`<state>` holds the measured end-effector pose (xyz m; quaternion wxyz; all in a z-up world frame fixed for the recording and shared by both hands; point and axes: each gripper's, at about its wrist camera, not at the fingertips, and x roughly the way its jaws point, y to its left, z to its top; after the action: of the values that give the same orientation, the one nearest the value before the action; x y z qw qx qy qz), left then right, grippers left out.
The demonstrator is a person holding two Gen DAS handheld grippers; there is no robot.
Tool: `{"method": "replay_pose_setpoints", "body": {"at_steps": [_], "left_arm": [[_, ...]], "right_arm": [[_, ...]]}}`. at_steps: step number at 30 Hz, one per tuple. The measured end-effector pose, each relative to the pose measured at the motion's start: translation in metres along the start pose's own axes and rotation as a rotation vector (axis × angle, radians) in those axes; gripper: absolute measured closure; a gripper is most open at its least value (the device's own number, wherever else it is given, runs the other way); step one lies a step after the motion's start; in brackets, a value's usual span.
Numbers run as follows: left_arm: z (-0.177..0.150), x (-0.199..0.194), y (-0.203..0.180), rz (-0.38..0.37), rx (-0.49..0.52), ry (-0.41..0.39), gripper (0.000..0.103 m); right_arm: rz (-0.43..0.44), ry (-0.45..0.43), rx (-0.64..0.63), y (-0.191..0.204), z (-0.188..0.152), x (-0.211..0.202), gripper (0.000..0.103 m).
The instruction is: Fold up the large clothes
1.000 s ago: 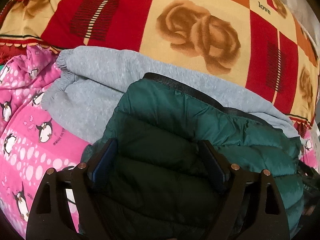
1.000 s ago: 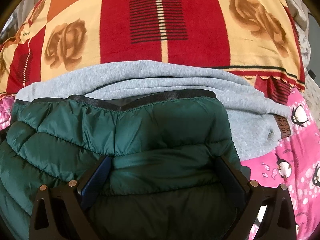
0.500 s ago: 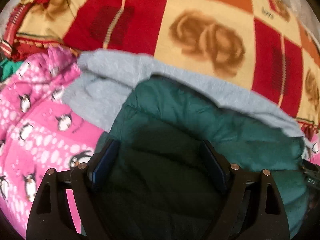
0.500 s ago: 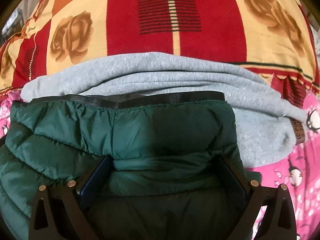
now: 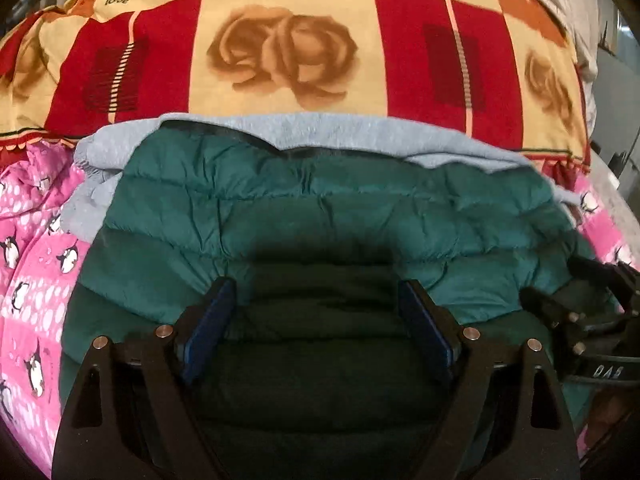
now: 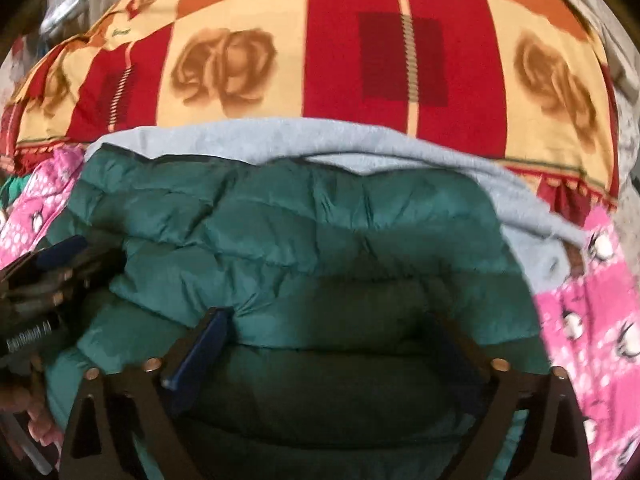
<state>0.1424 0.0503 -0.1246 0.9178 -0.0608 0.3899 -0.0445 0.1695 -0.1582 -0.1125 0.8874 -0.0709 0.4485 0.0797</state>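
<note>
A: Green puffer jacket fills the lower middle, lying on a grey sweatshirt, rose blanket across the top.

B: Left gripper is easing its jaws wider, jacket bulging between them. Right gripper?

A: Spread wide around a jacket fold; blurred, so perhaps pressing, I can't tell.

Both my wrist views are evenly lit and fairly bright on the blanket, with no glare. Deep shadow falls on the jacket near the lens, between the fingers. Motion blur softens everything, more strongly in the right view. Fisheye bending curves the edges; corners are black.
</note>
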Motion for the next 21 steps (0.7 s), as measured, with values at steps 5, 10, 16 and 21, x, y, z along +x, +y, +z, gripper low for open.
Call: {"method": "replay_pose_setpoints", "body": {"at_steps": [5,10,16,21], "left_arm": [[-0.005,0.004,0.008,-0.014,-0.025,-0.016,0.016],[-0.010,-0.018,0.010,-0.074,-0.041,-0.064,0.016],[-0.018,-0.093,0.053,-0.044,-0.080,-0.214,0.016],[-0.052,-0.110,0.104,0.009,-0.166,-0.188,0.008]], "right_arm": [[0.019,-0.001,-0.002,-0.004,-0.009,0.017,0.000],[0.027,-0.010,0.018,-0.006,-0.015,0.012,0.000],[0.048,-0.133,0.078,-0.033,-0.026,-0.059,0.002],[0.068,-0.241,0.190,-0.081,-0.073,-0.112,0.002]]}}
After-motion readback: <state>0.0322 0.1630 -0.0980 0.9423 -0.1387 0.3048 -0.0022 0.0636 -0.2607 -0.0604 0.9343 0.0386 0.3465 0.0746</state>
